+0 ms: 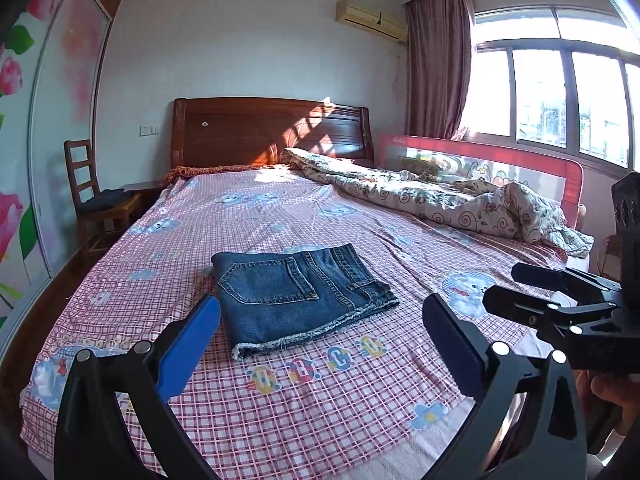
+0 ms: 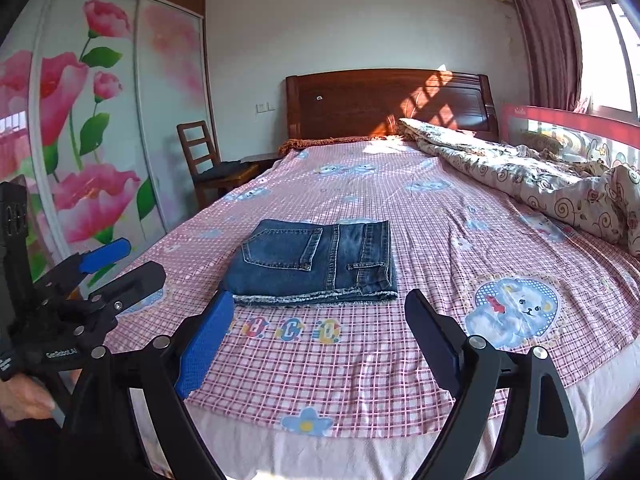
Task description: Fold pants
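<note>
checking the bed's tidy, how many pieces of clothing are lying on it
1: folded denim pants lie on the checked sheet near the bed's foot. A rumpled quilt along the window side could hide more.

I count one folded pair of denim pants (image 2: 316,258), two grippers, left gripper (image 1: 320,344) and right gripper (image 2: 320,340), one bed (image 2: 400,364), one crumpled quilt (image 2: 540,176), one wooden chair (image 2: 208,164), and one air conditioner (image 1: 370,18).
</note>
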{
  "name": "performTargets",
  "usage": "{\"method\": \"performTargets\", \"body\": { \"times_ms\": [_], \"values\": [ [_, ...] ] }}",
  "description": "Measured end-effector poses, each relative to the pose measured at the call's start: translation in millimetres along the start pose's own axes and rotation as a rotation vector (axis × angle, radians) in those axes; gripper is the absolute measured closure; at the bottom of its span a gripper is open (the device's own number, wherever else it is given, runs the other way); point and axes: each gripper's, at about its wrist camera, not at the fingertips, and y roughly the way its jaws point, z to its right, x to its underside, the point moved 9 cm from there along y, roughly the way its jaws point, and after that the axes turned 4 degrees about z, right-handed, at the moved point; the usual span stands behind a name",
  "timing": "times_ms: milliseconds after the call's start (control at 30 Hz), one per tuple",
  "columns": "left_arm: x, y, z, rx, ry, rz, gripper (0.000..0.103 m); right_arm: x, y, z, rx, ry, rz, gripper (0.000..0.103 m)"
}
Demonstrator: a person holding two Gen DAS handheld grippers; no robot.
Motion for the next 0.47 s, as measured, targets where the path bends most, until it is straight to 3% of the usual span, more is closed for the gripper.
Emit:
{"method": "performTargets", "body": {
  "times_ms": [333,467],
  "values": [
    [2.9,2.7,-1.0,-0.043,0.033,-0.005,0.002,1.6,1.3,4.5,-0.005,0.018,-0.005,0.016],
    [5.8,3.9,-2.0,-0.011,0.001,-0.021,0.002,1.7,1.1,3.9,-0.006,0.014,-0.004,0.017]
  ]
}}
